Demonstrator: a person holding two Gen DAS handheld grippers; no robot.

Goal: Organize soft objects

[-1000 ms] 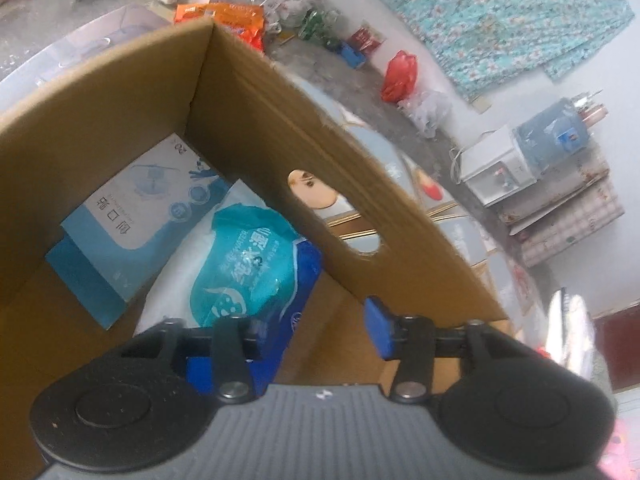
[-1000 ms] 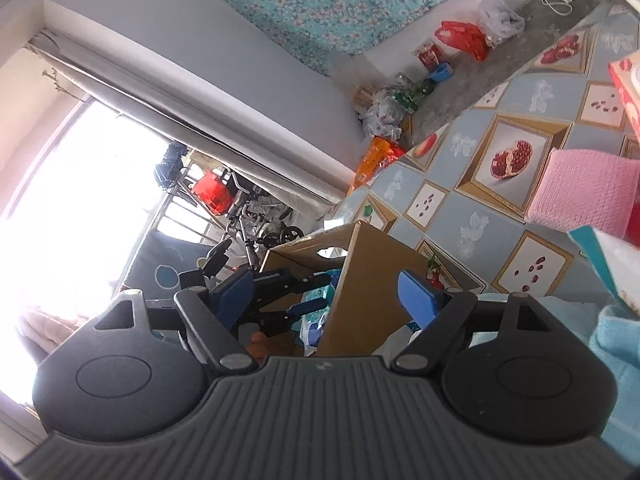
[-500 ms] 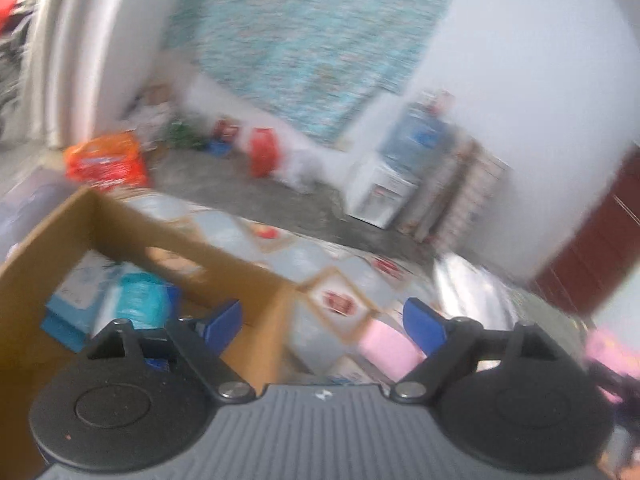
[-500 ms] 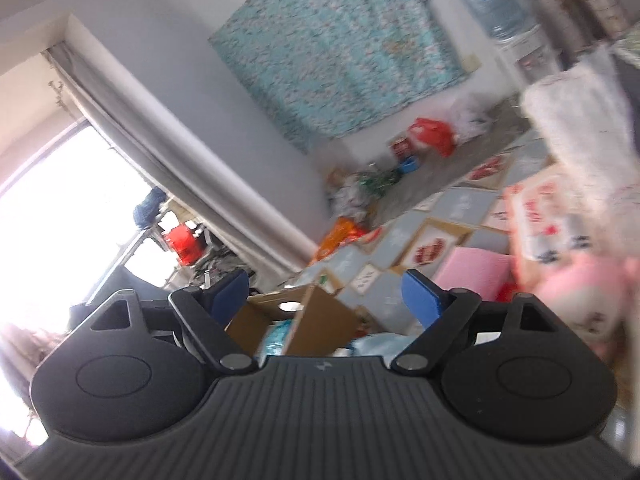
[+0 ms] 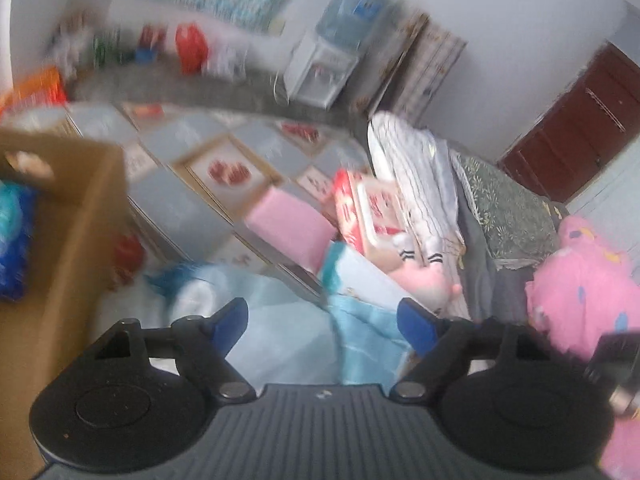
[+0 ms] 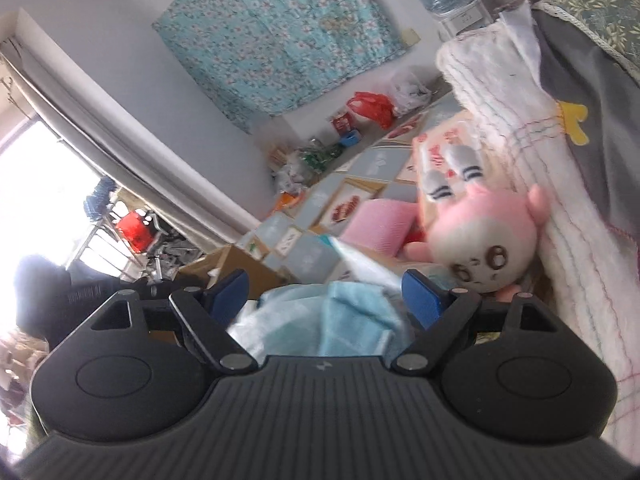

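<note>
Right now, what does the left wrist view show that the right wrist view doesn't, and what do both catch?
Only the left wrist view shows the dark red door, the big pink plush at far right, and the blue wipes pack inside the cardboard box.

Only the right wrist view shows the bright window, the red crate outside it, and the small pink doll's face.

Both show the pink knitted cloth, the light blue fabric, the floral wall hanging, the red bag and the water bottle.

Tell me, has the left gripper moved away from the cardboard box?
Yes. The left gripper has swung right, out of the cardboard box, which now sits at the view's left edge.
</note>
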